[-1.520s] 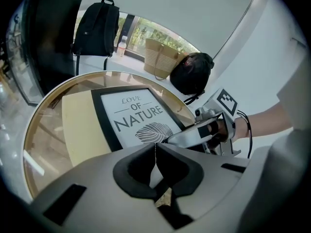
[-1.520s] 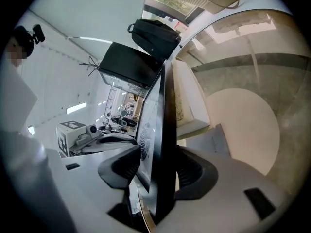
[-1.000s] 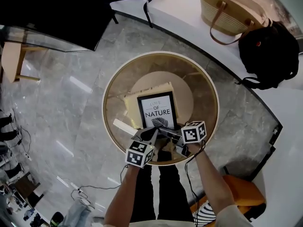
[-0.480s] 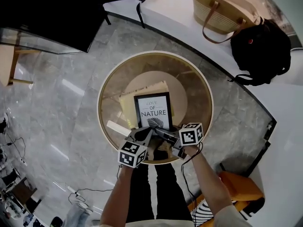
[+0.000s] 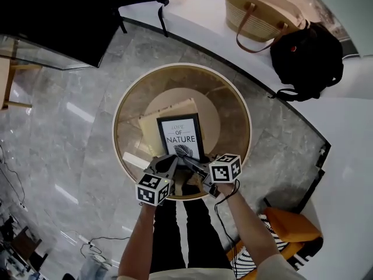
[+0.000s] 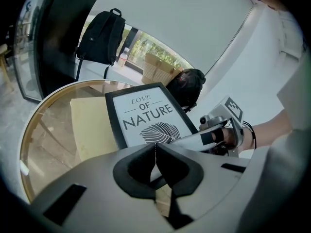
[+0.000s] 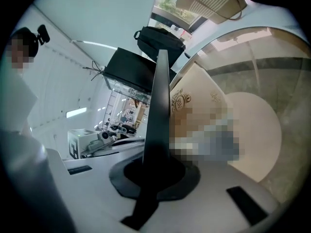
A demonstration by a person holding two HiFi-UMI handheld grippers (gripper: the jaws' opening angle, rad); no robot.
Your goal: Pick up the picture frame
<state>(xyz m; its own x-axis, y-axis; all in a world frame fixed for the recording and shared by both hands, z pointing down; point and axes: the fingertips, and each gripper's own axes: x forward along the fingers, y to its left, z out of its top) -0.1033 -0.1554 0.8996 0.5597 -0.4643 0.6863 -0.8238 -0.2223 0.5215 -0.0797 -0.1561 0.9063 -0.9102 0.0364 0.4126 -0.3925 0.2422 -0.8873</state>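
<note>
Head view hangs high over the round table [image 5: 182, 66], looking steeply down. Both gripper views sit low at its near edge, close in, facing across. All three catch the picture frame [image 5: 180, 136].

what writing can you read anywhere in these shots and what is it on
"LOVE OF NATURE": printed inside the picture frame.
Gold emblem and small marks on the cream booklet: too blurred to read.
Label on the bottle: too small to read.
Nothing else legible.
</note>
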